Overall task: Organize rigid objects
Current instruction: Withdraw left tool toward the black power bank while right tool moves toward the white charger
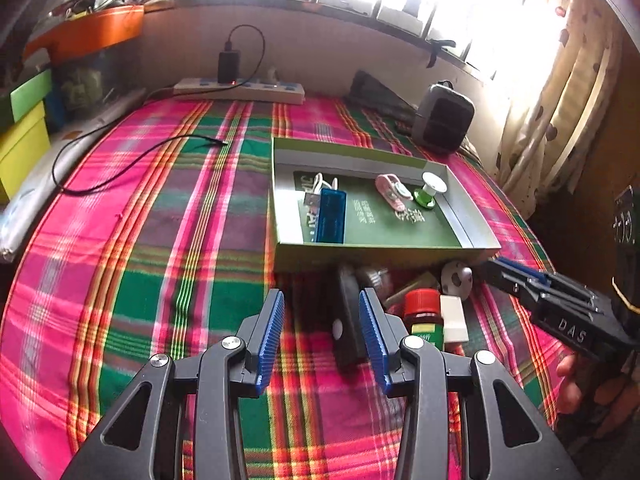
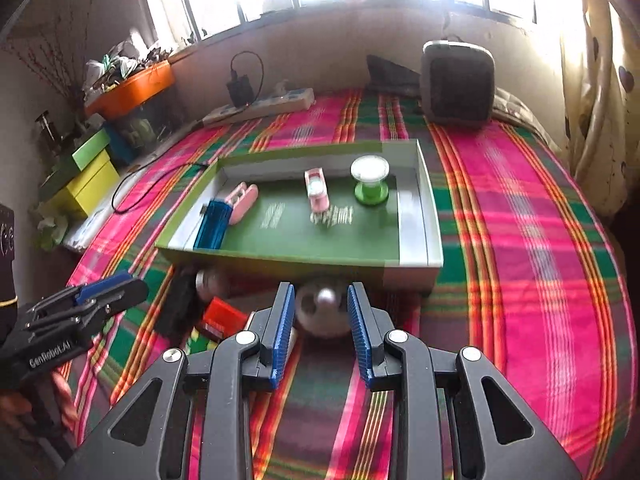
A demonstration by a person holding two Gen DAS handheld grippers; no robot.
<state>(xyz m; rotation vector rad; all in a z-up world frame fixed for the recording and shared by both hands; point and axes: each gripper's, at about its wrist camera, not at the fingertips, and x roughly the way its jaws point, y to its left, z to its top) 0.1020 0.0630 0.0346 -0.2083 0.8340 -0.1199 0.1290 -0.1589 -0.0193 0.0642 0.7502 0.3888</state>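
Both tools hover empty and part-open over a plaid bed: left tool [image 1: 322, 336], right tool [image 2: 320, 328]. A green tray [image 2: 416, 256] holds small items.

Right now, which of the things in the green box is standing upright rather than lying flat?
The green spool with the white top, in the box's far right corner. The blue case and the pink items all lie flat.

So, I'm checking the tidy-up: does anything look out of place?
Yes. A cluster still lies on the plaid cloth outside the green box: black device, red-capped bottle, white block and white ball.
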